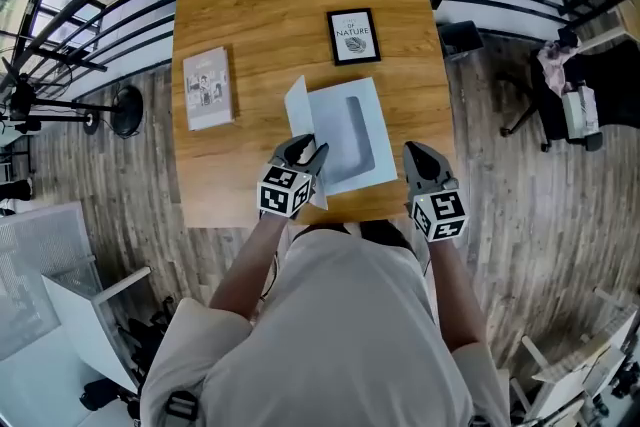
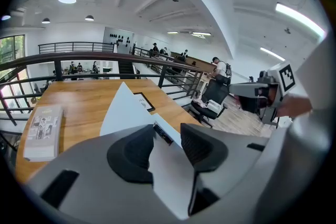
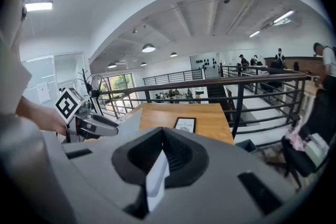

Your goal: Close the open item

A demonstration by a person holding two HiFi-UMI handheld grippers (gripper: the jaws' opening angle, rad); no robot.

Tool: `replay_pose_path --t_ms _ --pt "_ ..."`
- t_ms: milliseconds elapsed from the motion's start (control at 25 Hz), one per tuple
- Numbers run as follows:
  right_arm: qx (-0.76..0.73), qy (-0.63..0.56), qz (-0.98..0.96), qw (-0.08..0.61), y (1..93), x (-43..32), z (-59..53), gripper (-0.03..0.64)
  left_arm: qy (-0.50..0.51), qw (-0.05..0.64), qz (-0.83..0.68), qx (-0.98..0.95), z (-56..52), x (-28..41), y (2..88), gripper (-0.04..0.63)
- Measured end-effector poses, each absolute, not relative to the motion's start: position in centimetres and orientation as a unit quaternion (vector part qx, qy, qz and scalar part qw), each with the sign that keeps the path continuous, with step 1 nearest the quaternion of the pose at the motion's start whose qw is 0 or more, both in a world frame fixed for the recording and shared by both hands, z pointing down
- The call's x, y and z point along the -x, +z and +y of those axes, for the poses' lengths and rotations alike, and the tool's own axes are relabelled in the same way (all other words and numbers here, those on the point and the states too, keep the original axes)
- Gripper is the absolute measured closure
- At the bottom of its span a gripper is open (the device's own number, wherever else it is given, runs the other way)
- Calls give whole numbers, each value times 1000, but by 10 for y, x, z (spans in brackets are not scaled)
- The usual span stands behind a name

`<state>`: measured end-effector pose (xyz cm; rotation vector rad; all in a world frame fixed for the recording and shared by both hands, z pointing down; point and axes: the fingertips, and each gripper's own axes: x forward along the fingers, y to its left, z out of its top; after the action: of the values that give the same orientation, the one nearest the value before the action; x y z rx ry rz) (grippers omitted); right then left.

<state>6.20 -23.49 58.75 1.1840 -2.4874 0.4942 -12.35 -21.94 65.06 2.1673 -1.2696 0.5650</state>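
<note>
The person's (image 1: 340,335) shoulders fill the near edge of the head view. Just beyond, the left gripper (image 1: 305,150) pinches the raised lid (image 1: 297,110) of the white box (image 1: 330,115). The right gripper (image 1: 418,155) is clamped on the box's near right edge. The box lies open at the worktop's (image 1: 270,15) near edge. A book (image 1: 208,87) lies farther left and a framed picture (image 1: 353,36) behind.

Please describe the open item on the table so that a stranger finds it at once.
On the square wooden table, look at the middle of the near edge. There lies a pale blue flat cardboard folder; unlike the closed grey book and the black-framed picture, its left flap stands raised.
</note>
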Motion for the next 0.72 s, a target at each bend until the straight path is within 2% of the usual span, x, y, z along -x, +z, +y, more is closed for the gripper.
replay_pose_path --t_ms 720 --pt "-440 192 -860 175 603 -95 -237 614 235 284 -426 -826 -235 62 682 423"
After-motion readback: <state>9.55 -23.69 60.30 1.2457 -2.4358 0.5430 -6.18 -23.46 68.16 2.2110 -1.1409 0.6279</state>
